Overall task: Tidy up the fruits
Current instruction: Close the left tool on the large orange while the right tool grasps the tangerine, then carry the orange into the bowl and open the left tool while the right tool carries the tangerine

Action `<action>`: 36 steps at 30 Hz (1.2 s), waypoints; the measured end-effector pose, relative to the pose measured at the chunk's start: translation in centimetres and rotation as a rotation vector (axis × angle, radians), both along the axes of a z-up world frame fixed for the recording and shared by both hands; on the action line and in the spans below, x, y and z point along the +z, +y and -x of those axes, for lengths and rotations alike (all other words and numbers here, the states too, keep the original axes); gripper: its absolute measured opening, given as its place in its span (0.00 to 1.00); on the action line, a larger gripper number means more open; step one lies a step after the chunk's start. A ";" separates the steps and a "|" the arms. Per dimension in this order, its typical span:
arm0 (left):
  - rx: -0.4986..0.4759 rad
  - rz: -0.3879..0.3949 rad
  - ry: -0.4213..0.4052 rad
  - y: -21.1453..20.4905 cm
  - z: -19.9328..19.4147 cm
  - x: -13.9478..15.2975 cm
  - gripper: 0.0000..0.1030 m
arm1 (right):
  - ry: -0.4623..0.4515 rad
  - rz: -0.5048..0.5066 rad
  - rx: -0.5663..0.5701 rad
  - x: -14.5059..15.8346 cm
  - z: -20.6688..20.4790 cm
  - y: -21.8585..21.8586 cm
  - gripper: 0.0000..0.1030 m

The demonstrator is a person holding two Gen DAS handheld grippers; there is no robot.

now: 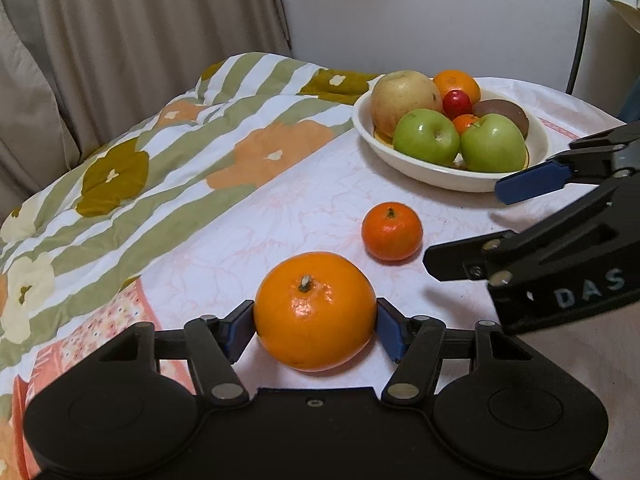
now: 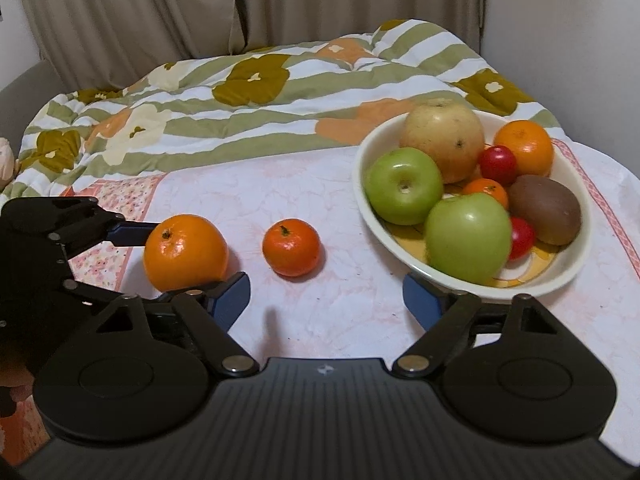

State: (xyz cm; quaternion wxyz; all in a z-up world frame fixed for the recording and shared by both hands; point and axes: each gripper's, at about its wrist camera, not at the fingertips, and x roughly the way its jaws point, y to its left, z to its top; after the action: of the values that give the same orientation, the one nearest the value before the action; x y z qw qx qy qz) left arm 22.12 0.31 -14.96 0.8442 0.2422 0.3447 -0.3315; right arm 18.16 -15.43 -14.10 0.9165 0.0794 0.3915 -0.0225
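Observation:
A large orange [image 1: 315,310] rests on the table, and my left gripper [image 1: 315,326] is shut on it, blue pads against both sides. The same orange [image 2: 185,253] shows at the left of the right wrist view, with the left gripper [image 2: 176,260] around it. A small tangerine [image 1: 392,231] [image 2: 291,247] lies loose on the table between the orange and the bowl. The white bowl [image 1: 448,174] [image 2: 532,286] holds two green apples, a yellow apple, an orange, a kiwi and small red fruits. My right gripper [image 2: 326,298] [image 1: 464,224] is open and empty, near the bowl's front rim.
The round table [image 2: 320,184] has a pale pink patterned cloth. A striped floral quilt [image 1: 140,148] [image 2: 260,92] lies along its far left side. Beige curtains [image 2: 280,0] hang behind. A white wall [image 1: 440,12] with a thin metal tube stands at the back right.

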 end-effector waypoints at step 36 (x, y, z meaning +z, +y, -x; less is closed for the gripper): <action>0.129 0.022 -0.015 2.3 2.8 3.2 0.65 | -0.018 0.099 0.164 0.7 -2.1 2.2 0.52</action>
State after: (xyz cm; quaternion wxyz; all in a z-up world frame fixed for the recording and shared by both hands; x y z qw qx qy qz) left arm 19.37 2.57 -11.80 0.8690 0.2125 0.3495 -0.2784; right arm 20.30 -13.22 -13.44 0.9214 0.0017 0.3870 0.0341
